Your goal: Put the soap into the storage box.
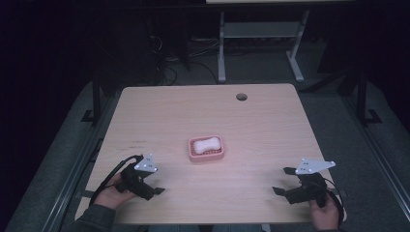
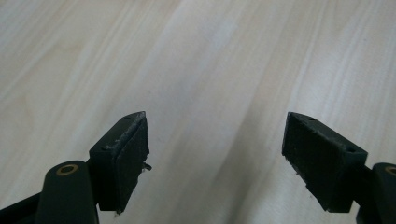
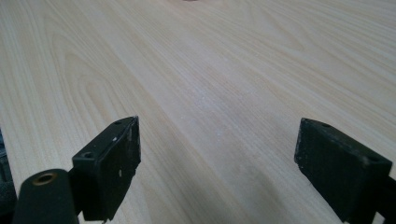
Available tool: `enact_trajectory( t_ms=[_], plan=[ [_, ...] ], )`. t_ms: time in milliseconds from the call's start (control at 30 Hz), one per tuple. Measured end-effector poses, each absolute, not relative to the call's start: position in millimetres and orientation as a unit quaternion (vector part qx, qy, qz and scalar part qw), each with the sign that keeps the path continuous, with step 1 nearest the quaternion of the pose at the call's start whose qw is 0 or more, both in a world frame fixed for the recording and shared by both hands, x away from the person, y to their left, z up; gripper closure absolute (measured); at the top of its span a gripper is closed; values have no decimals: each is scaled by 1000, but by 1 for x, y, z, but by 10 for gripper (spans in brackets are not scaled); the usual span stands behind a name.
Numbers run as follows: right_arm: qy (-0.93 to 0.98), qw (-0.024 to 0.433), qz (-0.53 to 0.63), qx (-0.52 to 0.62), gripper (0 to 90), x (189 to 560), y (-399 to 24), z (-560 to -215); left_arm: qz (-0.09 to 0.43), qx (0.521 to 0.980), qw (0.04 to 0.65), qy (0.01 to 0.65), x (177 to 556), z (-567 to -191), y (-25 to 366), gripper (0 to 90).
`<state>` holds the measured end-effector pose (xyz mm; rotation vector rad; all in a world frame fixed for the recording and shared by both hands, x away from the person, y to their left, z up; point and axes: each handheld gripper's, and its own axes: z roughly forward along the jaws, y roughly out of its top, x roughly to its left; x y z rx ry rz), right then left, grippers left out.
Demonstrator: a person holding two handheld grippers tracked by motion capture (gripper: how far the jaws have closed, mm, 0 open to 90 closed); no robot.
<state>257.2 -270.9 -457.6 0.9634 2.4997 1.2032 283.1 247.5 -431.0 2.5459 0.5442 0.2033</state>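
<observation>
- Two grippers sat at the near edge of the table (image 1: pixel 159 111), each in a hand: the left gripper (image 1: pixel 153 191) near the left corner, the right gripper (image 1: pixel 280 191) near the right corner.
- Both had their jaws spread wide with nothing between them; the left gripper view (image 2: pixel 215 154) and right gripper view (image 3: pixel 217 163) showed bare wood grain between the black pads.
- One pink soap dish (image 1: pixel 206 154) stood at the middle of the table, well apart from both grippers and roughly between them, farther out.
- One white bar of soap (image 1: pixel 206 145) lay inside the dish, lengthwise across it.
- Nothing had been gripped or touched as things lay; judging by this, the handling of the soap and dish was at its very start, with the reach, the grasp and any move all left to do.
</observation>
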Motion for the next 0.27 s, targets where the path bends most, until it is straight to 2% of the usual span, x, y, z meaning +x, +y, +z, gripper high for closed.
enact_trajectory(
  t_ms=[267],
  plan=[
    [847,101,410,322,142,258,-272,-457,95,932,278,213,274,-428,253,224]
  ],
)
